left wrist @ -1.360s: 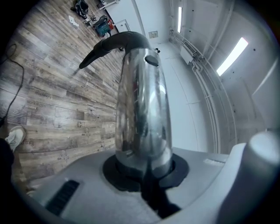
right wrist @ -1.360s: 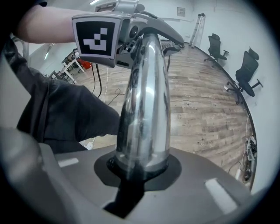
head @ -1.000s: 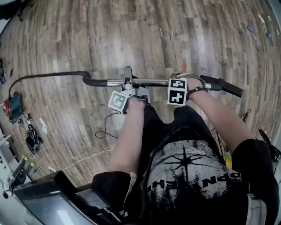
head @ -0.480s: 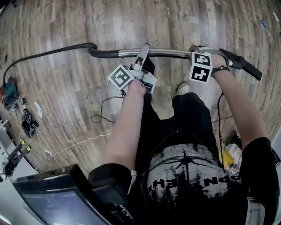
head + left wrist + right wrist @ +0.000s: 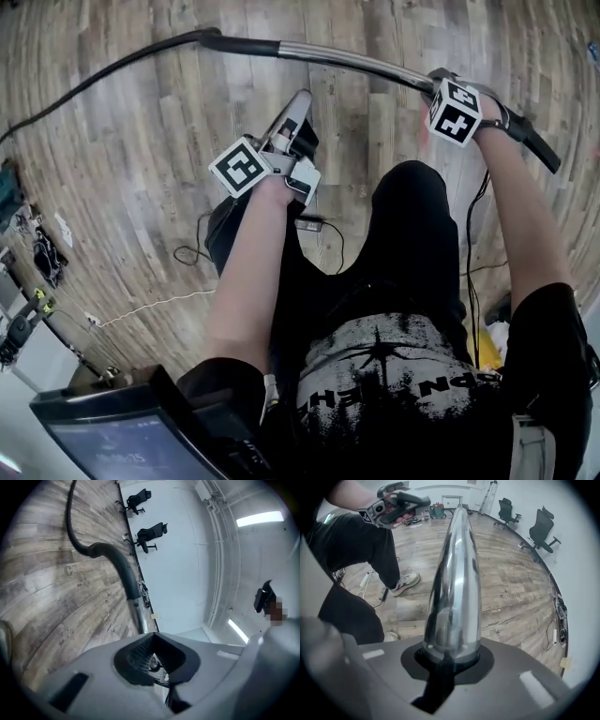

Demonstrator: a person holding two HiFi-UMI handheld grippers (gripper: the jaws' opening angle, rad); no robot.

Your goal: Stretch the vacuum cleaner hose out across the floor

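The vacuum's black hose (image 5: pixel 112 61) runs from the far left into a chrome tube (image 5: pixel 347 61), which ends in a black handle part (image 5: pixel 536 147) at the right. My right gripper (image 5: pixel 433 84) is shut on the chrome tube (image 5: pixel 452 588), which sticks out from between its jaws (image 5: pixel 451 656). My left gripper (image 5: pixel 300 101) hangs apart from the tube, nearer the person. Its jaws have just been closing and now stand shut with nothing between them (image 5: pixel 154 656). Ahead of it lie the hose (image 5: pixel 115 557) and the tube (image 5: pixel 138 613) over the wooden floor.
Thin cables (image 5: pixel 192 253) and a white cord (image 5: pixel 150 305) lie on the floor by the person's legs. Tools (image 5: pixel 42 253) sit at the left edge and a screen (image 5: pixel 122 441) at the bottom left. Office chairs (image 5: pixel 150 531) stand along the far wall.
My left gripper let go of the chrome tube, drew back from it and shut. Both grippers sank toward the floor, and the tube now slopes down to the right in my right gripper.
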